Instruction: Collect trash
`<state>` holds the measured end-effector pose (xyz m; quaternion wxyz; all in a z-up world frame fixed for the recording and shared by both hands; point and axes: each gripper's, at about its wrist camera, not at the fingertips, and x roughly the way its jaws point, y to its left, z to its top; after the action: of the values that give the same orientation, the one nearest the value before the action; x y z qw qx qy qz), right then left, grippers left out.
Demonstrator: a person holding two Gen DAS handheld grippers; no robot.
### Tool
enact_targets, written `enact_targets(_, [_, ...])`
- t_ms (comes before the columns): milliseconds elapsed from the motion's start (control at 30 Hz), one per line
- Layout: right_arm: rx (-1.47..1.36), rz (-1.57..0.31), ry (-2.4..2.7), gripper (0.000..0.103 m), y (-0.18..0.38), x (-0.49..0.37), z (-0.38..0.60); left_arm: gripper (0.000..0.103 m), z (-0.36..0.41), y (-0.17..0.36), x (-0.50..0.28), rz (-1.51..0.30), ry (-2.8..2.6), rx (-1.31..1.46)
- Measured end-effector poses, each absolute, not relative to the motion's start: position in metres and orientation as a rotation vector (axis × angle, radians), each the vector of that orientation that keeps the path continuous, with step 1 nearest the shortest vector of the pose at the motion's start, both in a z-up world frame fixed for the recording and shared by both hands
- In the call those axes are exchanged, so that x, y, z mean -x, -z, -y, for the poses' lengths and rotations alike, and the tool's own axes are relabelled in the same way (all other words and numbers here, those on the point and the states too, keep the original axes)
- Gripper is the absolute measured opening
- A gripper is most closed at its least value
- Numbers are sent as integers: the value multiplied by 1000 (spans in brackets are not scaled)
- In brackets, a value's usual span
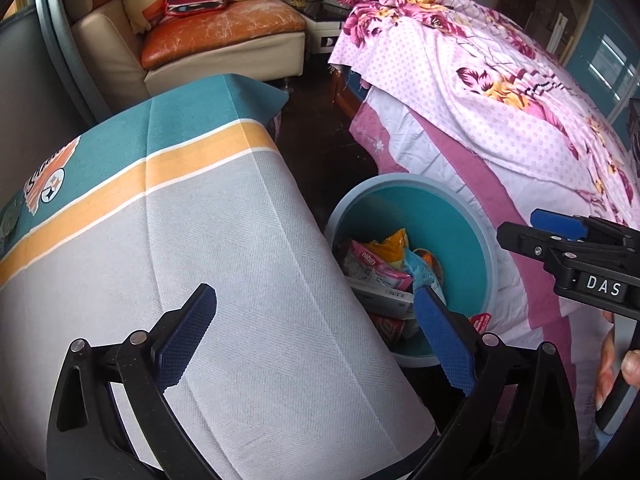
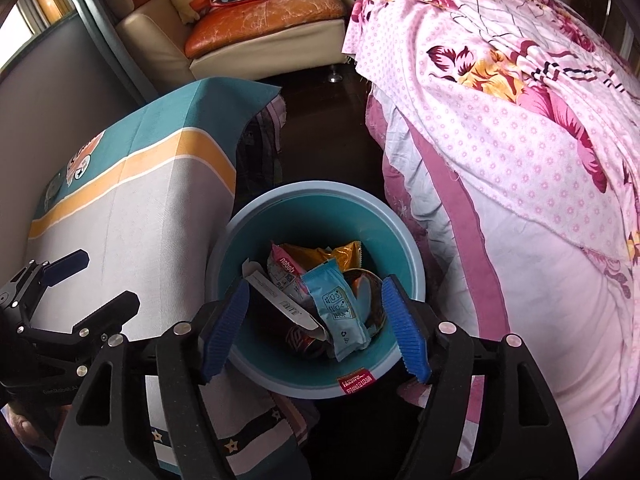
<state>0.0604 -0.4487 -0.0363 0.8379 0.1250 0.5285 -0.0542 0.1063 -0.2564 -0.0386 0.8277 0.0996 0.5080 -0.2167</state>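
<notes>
A round blue-teal trash bin [image 2: 414, 264] stands on the dark floor between a cloth-covered table and a bed; it also shows in the left wrist view [image 1: 472, 240]. It holds several wrappers: a light blue packet [image 2: 340, 312], a pink packet [image 2: 286, 266], an orange packet [image 2: 320, 256], a white box [image 2: 276, 296] and a dark can [image 2: 296, 338]. My right gripper [image 2: 316, 326] is open and empty, right above the bin. My left gripper [image 1: 316, 336] is open and empty over the table's edge, left of the bin.
The table [image 1: 180, 240] wears a grey, orange and teal cloth. The bed [image 2: 520, 160] with a pink floral sheet lies to the right. A beige armchair [image 2: 248, 28] with pillows stands at the back. Dark floor [image 2: 320, 128] runs between them.
</notes>
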Motion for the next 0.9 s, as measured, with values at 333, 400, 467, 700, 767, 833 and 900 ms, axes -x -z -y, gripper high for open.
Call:
enact_targets(333, [-209,-1117,126,84,13,-48,419,99,220,20,-98,-1054,435,-151])
enact_targets(400, [-200,-1115,127,84,8,-45,413,99,212,17,-96,-1063,436,-140])
enact_targets(467, [-194,-1111,127,85,3,-41,406,99,205,14,-92,-1057,423,-135])
enact_targets(700, [-157,-1099,128,88,-11,-25,381,99,174,5,-81,-1044,394,-98])
enact_targets(767, [-140,-1096,131,89,-15,-20,374,99,166,4,-77,-1043,388,-88])
enact_targets(833, [-129,-1094,133,89,-17,-15,367,99,159,3,-73,-1039,381,-87])
enact_targets(900, [-119,-1092,137,90,-19,-10,362,99,154,2,-68,-1036,376,-93])
